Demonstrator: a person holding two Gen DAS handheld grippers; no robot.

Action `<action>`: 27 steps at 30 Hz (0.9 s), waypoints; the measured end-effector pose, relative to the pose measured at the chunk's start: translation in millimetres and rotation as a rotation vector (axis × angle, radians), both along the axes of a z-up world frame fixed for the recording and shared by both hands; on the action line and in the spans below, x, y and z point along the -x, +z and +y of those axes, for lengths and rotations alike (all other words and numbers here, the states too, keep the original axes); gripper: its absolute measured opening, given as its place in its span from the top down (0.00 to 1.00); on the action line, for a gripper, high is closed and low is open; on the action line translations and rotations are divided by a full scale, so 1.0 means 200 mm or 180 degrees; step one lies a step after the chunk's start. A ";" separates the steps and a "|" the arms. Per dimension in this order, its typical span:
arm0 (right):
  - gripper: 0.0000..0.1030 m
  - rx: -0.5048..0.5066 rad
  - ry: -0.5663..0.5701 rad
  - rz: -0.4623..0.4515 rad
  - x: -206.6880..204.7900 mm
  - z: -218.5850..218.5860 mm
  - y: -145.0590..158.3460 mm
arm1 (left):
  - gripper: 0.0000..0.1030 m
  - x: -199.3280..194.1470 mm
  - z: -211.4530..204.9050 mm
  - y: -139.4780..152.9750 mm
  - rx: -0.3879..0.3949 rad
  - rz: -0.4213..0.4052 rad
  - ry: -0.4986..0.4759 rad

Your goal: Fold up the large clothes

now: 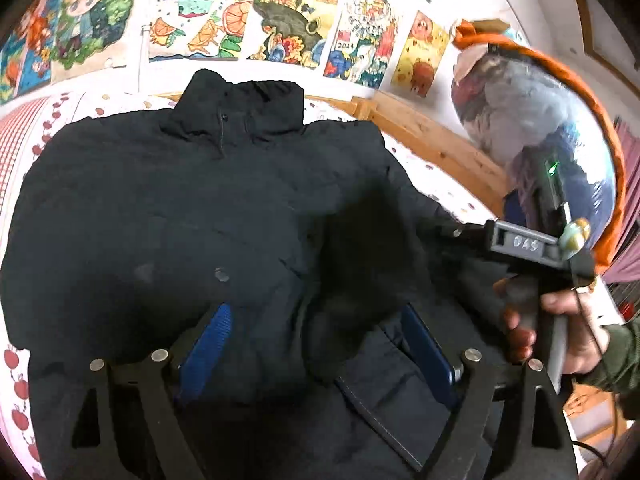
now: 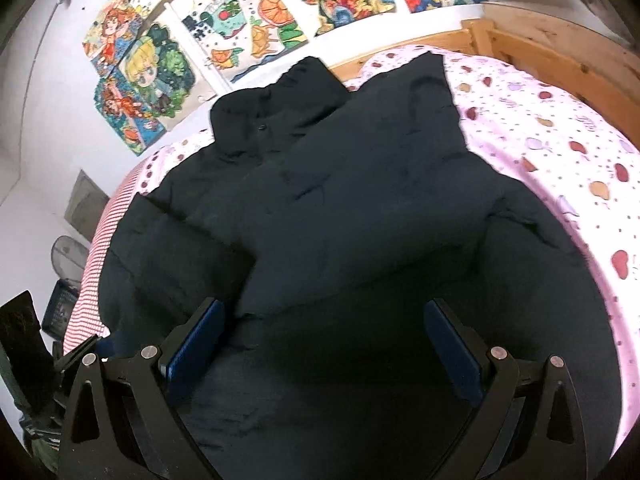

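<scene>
- the left claw (image 1: 316, 344) is spread wide, its blue pads (image 1: 212, 340) apart over the lower part of the black jacket (image 1: 180, 208); dark fabric bulges up between them, but whether the pads press it cannot be told.
- the right claw (image 2: 324, 344) is also released, blue pads (image 2: 200, 336) wide apart above the jacket's hem area, gripping nothing.
- in the left wrist view the right device shows at the right edge, held in the person's right hand (image 1: 560, 328); its grey body (image 1: 524, 244) reads "das".
- the jacket lies on the bed (image 2: 560, 152), collar (image 2: 280, 96) toward the wall, one sleeve (image 2: 412, 120) folded across its front.
- pink printed bedsheet lies bare to the jacket's right side in the right wrist view; a red-striped strip (image 2: 96, 264) runs along its other side.
- a wooden bed frame (image 2: 560, 52) borders the far edge.
- drawings (image 1: 288, 28) cover the wall; one reads "2024" (image 1: 345, 45).
- a fan (image 2: 68, 256) stands beyond the bed's left edge.
</scene>
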State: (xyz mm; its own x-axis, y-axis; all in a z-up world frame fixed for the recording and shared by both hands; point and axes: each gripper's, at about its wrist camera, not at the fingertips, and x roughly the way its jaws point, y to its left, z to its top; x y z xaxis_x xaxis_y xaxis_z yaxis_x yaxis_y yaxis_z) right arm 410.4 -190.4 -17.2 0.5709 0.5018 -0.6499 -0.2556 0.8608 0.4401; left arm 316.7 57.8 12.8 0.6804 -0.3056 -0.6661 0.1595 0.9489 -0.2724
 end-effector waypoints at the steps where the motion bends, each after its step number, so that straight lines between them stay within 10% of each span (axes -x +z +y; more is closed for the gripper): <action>1: 0.05 -0.0024 0.0026 0.0003 0.00 0.01 0.00 | 0.16 0.01 0.02 0.01 0.0026 0.0029 0.0039; 12: 0.06 -0.0240 0.0179 0.0503 0.00 0.10 -0.14 | 0.15 0.20 0.53 0.09 -0.0065 -0.0049 0.1236; 19: 0.93 -0.0098 0.0436 0.0226 0.05 0.19 -0.05 | 0.12 0.31 0.89 0.05 0.0186 0.0042 0.1880; 27: 0.96 0.0212 -0.0108 -0.0687 0.04 0.03 0.31 | 0.12 0.29 0.96 0.01 0.0256 0.0067 0.2048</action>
State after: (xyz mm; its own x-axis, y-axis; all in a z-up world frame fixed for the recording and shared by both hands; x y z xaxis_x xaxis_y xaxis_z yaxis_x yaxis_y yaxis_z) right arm 401.6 -185.1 44.9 0.7161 0.4400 -0.5418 -0.3081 0.8958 0.3203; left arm 258.2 249.9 15.6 0.7312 0.1094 -0.6733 -0.4402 0.8296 -0.3434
